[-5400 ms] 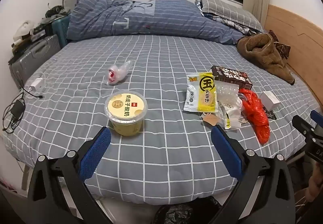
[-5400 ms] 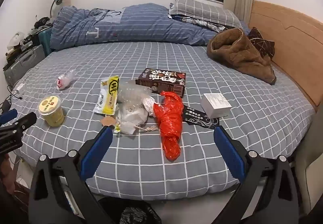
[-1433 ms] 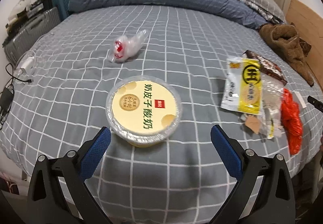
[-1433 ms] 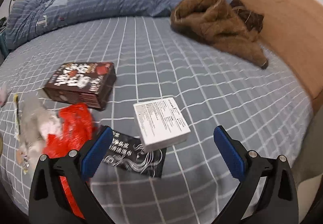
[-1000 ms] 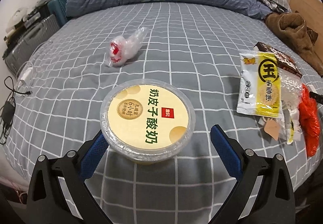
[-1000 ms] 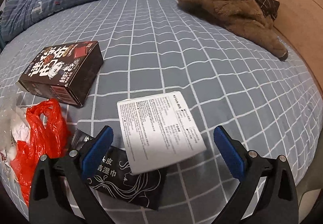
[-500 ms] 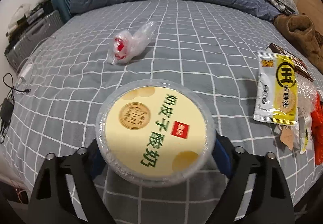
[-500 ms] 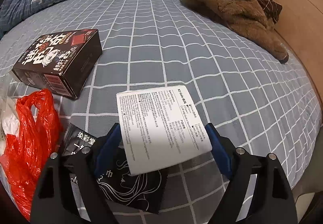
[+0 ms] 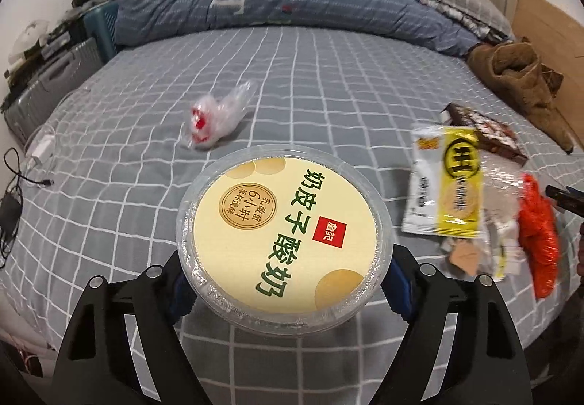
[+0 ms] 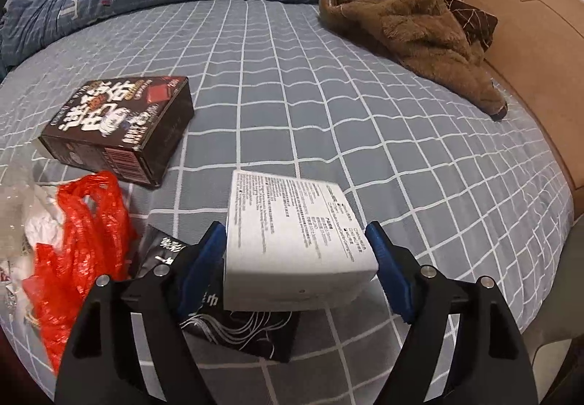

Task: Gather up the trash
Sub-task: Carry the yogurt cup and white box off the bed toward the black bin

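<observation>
A round yogurt cup with a yellow lid sits between the blue pads of my left gripper, which is shut on its sides and holds it just above the grey checked bed. My right gripper has its jaws closing on a white printed box. Both pads touch the box, and it is tipped up off a black sachet. Loose on the bed lie a clear wrapper with red print, a yellow snack packet, a red plastic bag and a dark carton.
A brown fleece garment lies by the wooden headboard. A bunched blue duvet fills the far side of the bed. At the left bed edge are a white charger with cables and a grey suitcase.
Both grippers came down over their things and closed from wide open. The yogurt cup now hangs a little higher between the left pads. The white box has tipped up between the right pads.
</observation>
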### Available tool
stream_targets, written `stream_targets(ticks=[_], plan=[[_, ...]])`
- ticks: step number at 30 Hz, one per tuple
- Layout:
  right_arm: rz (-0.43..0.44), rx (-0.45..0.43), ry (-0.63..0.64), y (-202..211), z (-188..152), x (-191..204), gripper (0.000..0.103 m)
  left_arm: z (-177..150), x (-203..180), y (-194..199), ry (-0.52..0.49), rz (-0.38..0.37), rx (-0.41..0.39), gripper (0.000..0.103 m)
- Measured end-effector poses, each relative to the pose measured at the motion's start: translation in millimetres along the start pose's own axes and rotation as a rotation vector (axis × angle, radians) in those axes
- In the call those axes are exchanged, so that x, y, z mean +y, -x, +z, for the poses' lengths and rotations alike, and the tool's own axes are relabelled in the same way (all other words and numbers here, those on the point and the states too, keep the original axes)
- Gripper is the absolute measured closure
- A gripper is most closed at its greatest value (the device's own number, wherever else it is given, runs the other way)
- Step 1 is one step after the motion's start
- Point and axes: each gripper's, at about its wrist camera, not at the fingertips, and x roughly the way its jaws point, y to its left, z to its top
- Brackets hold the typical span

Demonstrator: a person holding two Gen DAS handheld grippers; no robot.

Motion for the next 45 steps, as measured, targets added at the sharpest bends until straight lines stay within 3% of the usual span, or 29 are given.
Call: stream_targets(ticks=[21,33,45], plan=[[0.051,-0.105,-0.018,94.3,-25.5,21.0,0.029,-18.0,-33.6,56.1,-0.046,-0.054,-0.036,0.024],[0.110,-0.191,0.030,176.6,-44.5,58.9,0.030,-31.3,-38.7,98.3,-0.036,-0.063,-0.049,0.024],[0.202,-0.264,0.102,261.8,-89.3,107.6,0.029,-56.6,-35.6,159.5,-0.024,-0.056,-0.067,0.024]])
